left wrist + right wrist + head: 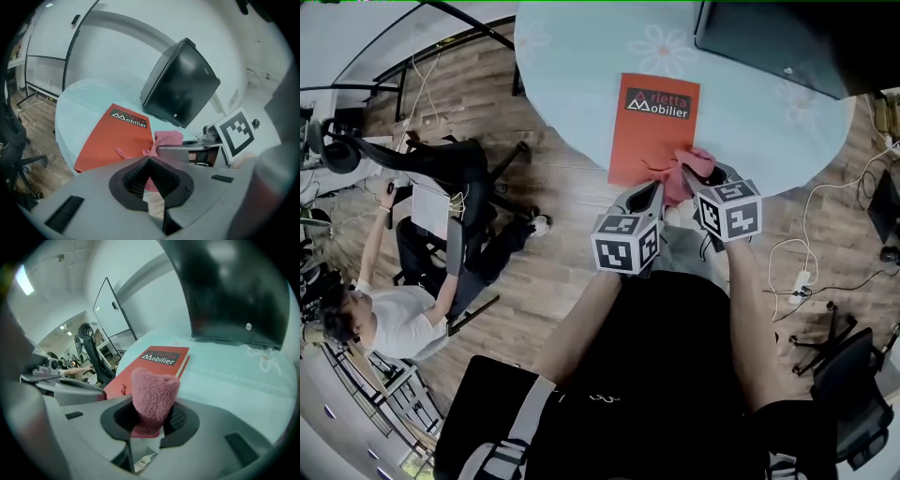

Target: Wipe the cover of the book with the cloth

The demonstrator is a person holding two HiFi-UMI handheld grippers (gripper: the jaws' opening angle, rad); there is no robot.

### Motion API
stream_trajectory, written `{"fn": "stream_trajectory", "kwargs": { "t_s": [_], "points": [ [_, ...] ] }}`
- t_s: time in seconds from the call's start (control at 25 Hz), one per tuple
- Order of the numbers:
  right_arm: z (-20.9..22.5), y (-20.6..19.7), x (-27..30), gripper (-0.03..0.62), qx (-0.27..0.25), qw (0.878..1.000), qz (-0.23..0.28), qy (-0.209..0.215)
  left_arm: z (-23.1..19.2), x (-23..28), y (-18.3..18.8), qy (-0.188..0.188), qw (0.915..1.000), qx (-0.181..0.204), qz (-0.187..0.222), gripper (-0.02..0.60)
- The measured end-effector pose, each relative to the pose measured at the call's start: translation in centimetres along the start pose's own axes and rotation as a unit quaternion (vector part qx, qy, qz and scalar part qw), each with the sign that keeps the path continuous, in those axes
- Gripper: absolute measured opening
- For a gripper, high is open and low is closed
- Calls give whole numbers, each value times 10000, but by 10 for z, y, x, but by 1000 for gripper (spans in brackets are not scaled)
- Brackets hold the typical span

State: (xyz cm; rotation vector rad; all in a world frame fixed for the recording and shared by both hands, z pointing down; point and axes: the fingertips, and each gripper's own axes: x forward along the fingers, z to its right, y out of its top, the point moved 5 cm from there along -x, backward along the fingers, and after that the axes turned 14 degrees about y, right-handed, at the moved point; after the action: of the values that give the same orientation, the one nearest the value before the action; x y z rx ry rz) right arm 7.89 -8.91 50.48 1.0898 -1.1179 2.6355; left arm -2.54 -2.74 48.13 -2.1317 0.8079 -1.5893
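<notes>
An orange-red book (pixel 654 122) with a dark title band lies flat near the front edge of the round pale-blue table (pixel 572 66). My right gripper (pixel 686 183) is shut on a pink cloth (pixel 692 167), which bunches at the book's near right corner. In the right gripper view the cloth (pixel 152 392) stands up out of the jaws (pixel 150 420), with the book (pixel 159 359) beyond it. My left gripper (pixel 654 192) hovers just left of it at the book's near edge, shut and holding nothing. The left gripper view shows its jaws (pixel 150 180), the book (pixel 117 138) and the cloth (pixel 168 139).
A black monitor (pixel 787 37) stands at the table's far right, close behind the book. A person (pixel 384 309) sits at the left beside a black office chair (pixel 441 178). Cables and a power strip (pixel 797 281) lie on the wooden floor at the right.
</notes>
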Motion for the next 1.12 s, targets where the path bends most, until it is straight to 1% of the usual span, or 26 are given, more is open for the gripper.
{"fn": "stream_trajectory", "kwargs": {
  "t_s": [0.16, 0.24, 0.28, 0.4, 0.56, 0.68, 0.84, 0.92, 1.0, 1.04, 1.12],
  "points": [
    [7, -4, -15, 109, 222, 9996, 103, -134, 10, -8, 9, -29, 9996, 132, 231, 12],
    [6, -1, -25, 107, 397, 9986, 361, -4, 13, -13, 17, -12, 9991, 159, 387, 14],
    [5, 3, -30, 106, 404, 9978, 518, 63, 15, -15, 22, -5, 9987, 171, 475, 14],
    [0, 24, -49, 106, 168, 9950, 969, 157, 20, -22, 42, 6, 9967, 219, 780, 12],
    [-11, 58, -83, 106, -104, 9856, 1664, 284, 25, -36, 66, 105, 9927, 189, 1185, 14],
    [-22, 86, -110, 106, -413, 9757, 2127, 329, 30, -49, 87, 130, 9884, 222, 1497, 12],
    [-37, 112, -142, 106, -814, 9603, 2636, 406, 48, -65, 117, 27, 9800, 343, 1958, 12],
    [-48, 123, -159, 106, -997, 9483, 2960, 560, 60, -75, 132, -56, 9749, 426, 2186, 12],
    [-64, 132, -180, 106, -1215, 9316, 3343, 753, 72, -88, 145, -141, 9687, 508, 2426, 12],
    [-71, 135, -189, 106, -1356, 9242, 3484, 776, 76, -95, 151, -172, 9650, 542, 2561, 12],
    [-83, 141, -206, 106, -1634, 9147, 3635, 675, 79, -111, 164, -162, 9566, 552, 2858, 12]
  ]
}}
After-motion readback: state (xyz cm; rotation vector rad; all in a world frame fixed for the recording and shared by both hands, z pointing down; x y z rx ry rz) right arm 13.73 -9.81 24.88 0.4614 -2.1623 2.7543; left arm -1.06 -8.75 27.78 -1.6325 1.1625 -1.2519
